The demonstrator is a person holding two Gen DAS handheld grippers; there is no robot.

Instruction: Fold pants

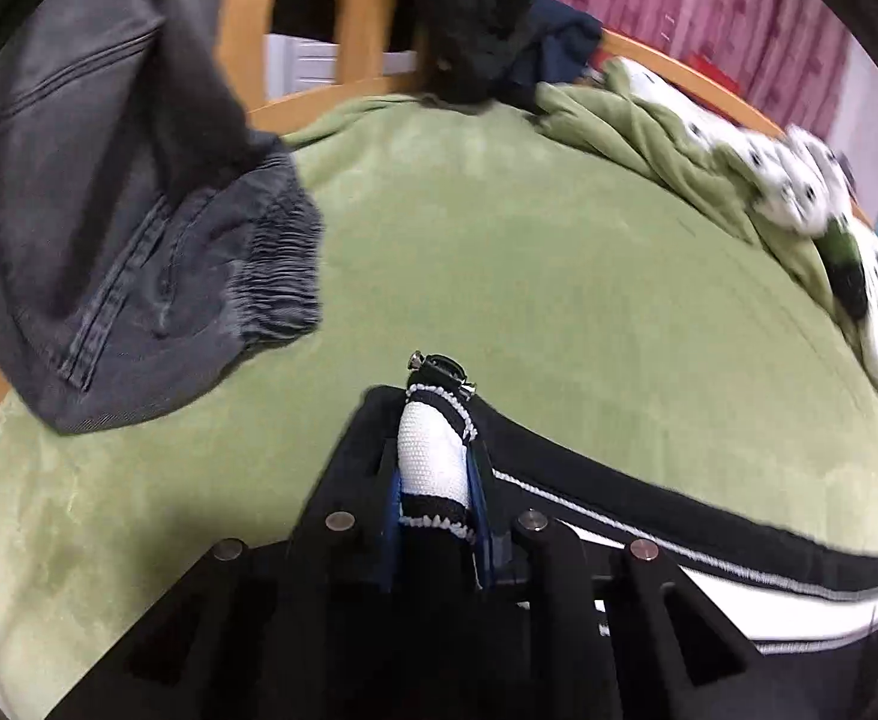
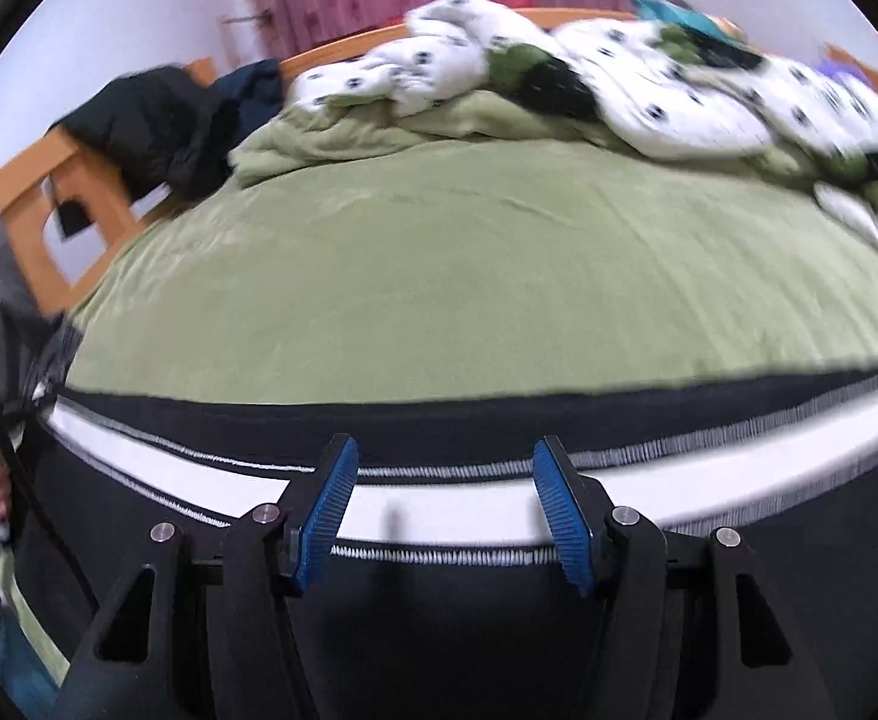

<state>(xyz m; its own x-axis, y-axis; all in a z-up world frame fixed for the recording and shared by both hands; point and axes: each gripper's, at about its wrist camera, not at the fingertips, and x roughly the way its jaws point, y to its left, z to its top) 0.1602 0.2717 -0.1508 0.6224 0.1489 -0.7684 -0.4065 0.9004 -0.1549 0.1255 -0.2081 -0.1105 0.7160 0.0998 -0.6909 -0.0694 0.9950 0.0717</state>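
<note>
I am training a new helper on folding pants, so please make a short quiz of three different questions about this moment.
1. True or false: the left gripper is clamped on a bunched end of the black pants.
2. What colour is the stripe between the fingers of the right gripper?
3. Choose one: the grey pants hang at the (a) left or (b) right of the left wrist view.

Key:
1. True.
2. White.
3. (a), above the green bed cover.
</note>
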